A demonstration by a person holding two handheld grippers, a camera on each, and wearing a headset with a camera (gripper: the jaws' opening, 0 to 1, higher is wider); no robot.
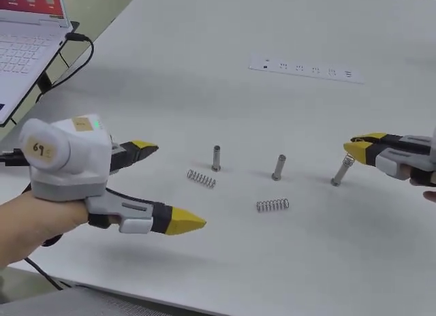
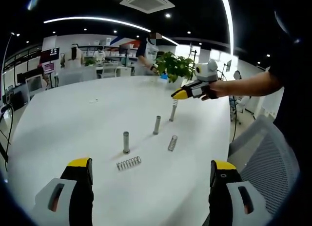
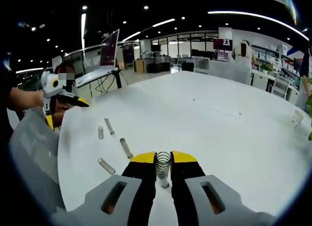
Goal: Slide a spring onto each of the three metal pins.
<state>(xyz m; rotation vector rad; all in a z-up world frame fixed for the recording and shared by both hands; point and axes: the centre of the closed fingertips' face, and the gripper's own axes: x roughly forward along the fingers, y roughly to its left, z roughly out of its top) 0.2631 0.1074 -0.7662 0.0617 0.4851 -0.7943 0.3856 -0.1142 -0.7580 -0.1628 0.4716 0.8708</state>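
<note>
Between right tongs [image 3: 164, 158], half-hidden spring [image 3: 163, 165]; tip of pin [image 1: 338, 174] obscured

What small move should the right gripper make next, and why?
Probably slide the spring lower along the leaning pin. The right gripper is shut on the spring, which sits only at that pin's top end, so it is not yet fully on.
</note>
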